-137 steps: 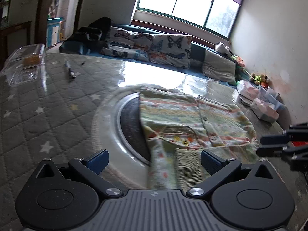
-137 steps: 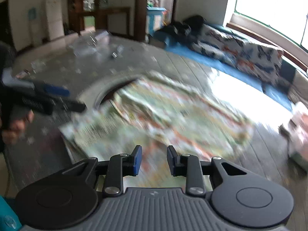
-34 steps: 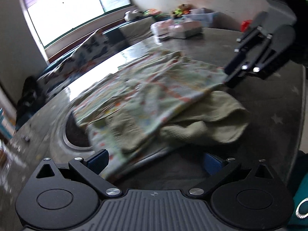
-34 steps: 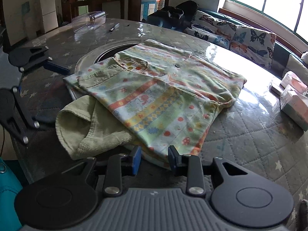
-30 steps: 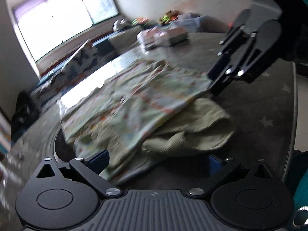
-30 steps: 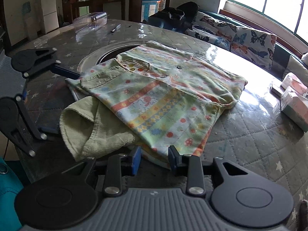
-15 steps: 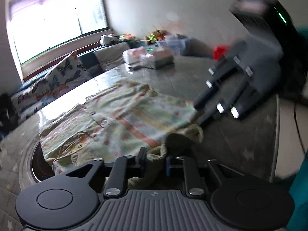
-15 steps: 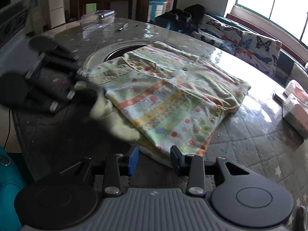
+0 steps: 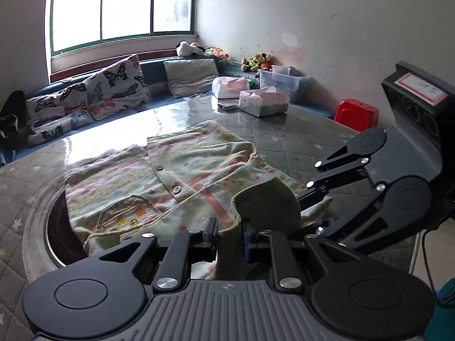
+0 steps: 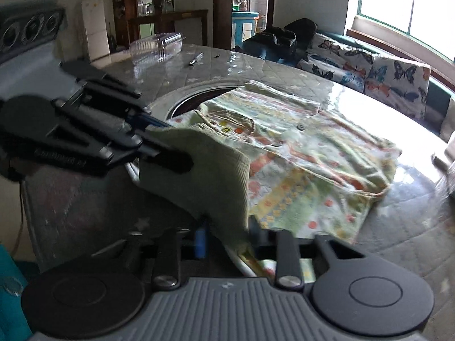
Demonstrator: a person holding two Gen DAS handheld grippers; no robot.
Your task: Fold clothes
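1. The patterned shirt (image 9: 170, 176) lies spread, buttons up, on the quilted surface (image 9: 298, 142), partly over its round inset; it looks partly folded, with further folds left.
2. The green ribbed sleeve (image 10: 210, 176), at the shirt's near edge, is lifted off the surface.
3. The left gripper (image 9: 230, 234) pinches the sleeve, its jaws easing open slightly.
4. The right gripper (image 10: 227, 240) is closing narrowly on the sleeve's other end.
5. A pink-edged label on the right gripper's body is too blurred to read.

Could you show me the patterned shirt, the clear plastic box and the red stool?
Patterned buttoned shirt (image 9: 170, 176), left wrist view, on its front.
Clear plastic box (image 10: 157, 46), right wrist view, on its lid.
Red plastic stool (image 9: 357, 113), left wrist view, on its top.
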